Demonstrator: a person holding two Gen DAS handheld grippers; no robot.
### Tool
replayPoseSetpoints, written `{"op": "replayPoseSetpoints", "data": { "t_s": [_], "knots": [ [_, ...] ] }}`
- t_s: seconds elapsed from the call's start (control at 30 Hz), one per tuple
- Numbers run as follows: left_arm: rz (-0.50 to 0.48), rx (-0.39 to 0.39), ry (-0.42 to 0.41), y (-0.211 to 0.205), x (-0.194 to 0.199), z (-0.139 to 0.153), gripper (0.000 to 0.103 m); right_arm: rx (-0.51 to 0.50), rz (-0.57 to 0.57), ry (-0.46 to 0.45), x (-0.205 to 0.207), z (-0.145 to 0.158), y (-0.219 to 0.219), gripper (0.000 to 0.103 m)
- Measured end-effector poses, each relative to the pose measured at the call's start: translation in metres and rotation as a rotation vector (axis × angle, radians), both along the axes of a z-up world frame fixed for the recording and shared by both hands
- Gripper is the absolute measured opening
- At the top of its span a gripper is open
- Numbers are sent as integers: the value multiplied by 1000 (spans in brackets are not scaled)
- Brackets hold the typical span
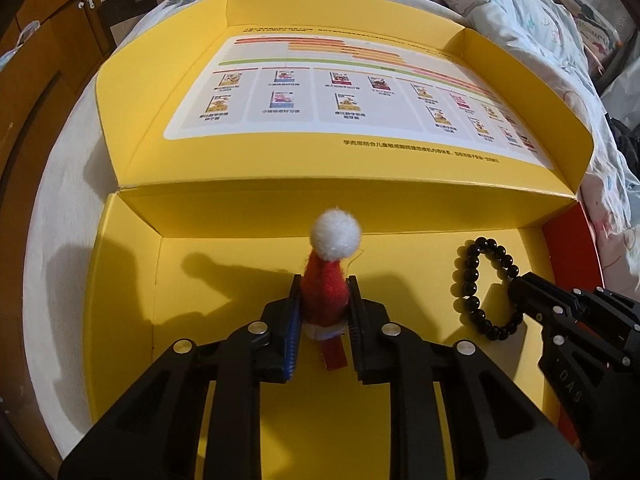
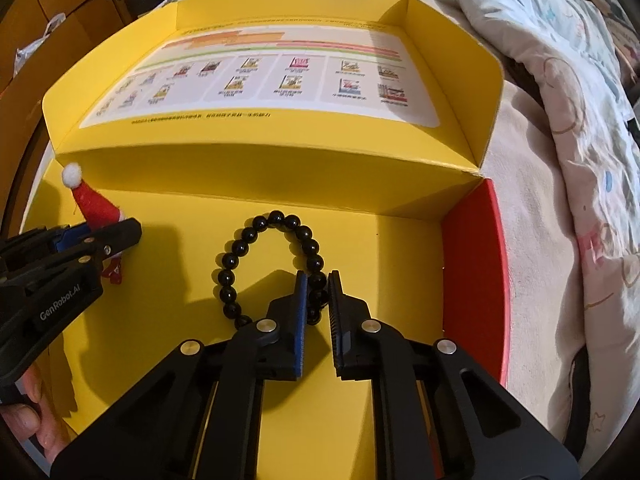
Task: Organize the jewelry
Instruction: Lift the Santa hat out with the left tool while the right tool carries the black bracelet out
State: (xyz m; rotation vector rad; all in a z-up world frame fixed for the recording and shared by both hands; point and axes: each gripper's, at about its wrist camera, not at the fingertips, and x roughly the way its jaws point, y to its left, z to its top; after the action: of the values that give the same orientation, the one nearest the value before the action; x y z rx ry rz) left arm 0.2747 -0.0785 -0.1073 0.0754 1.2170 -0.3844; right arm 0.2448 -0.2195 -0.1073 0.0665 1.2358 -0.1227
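Note:
My left gripper is shut on a small red Santa-hat hair clip with a white pompom, held above the floor of an open yellow box. The clip also shows in the right wrist view, held by the left gripper. My right gripper is shut on the right side of a black bead bracelet that lies over the box floor. The bracelet and the right gripper also show at the right of the left wrist view.
The box lid lies open behind, with a printed chart inside. The box has a red outer wall on the right. The box rests on a bed with a patterned quilt. Brown wooden cabinets stand at the left.

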Motion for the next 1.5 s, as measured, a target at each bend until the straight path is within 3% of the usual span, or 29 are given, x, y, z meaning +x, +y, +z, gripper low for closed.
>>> {"op": "replayPoseSetpoints", "data": {
  "t_s": [1.0,1.5],
  "knots": [
    [-12,-65,-107,13,-38,80,21,-11,30,-144,-52,106,15,12],
    [-38,-11,-169,30,-95,125,21,-32,23,-197,-105,168,18,12]
  ]
}}
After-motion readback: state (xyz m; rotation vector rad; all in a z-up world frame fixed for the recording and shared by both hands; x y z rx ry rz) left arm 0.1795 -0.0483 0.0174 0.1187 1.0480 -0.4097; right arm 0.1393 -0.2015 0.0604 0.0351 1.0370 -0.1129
